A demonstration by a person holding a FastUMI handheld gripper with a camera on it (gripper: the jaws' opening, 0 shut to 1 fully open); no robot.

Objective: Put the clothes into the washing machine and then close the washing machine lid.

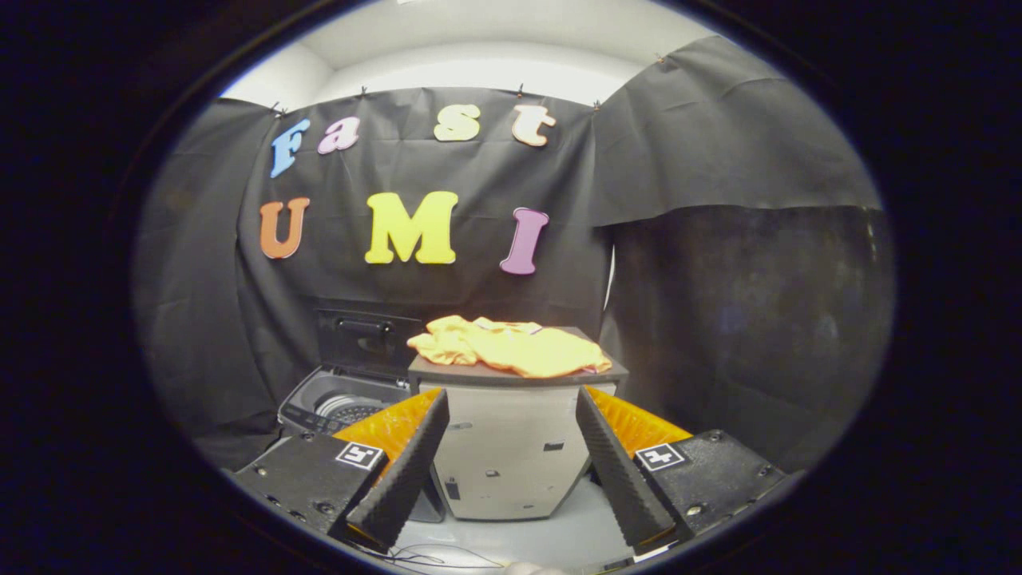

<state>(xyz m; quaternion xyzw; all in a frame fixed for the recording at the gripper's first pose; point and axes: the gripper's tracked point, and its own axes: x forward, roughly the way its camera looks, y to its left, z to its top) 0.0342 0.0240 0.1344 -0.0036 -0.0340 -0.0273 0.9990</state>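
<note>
The gripper (511, 455) is wide open and holds nothing, facing a box with orange clothes on top.

Straight ahead, seen between the two fingers, stands a big pale box (511, 455) with a dark flat top (447, 372). To the left of the box, and lower down, is the washing machine (339, 399). Its dark lid (363, 339) is up and leans back against the black wall, so you can see into the round drum (351, 410) (only part of it, because the left finger covers some). The orange clothes (511, 346) lie in a crumpled heap on the box top, beyond the fingers and a bit higher than them. They are not in the washing machine. The fingers (403, 471) have black bumpy pads and orange sides, and they touch nothing.
</note>
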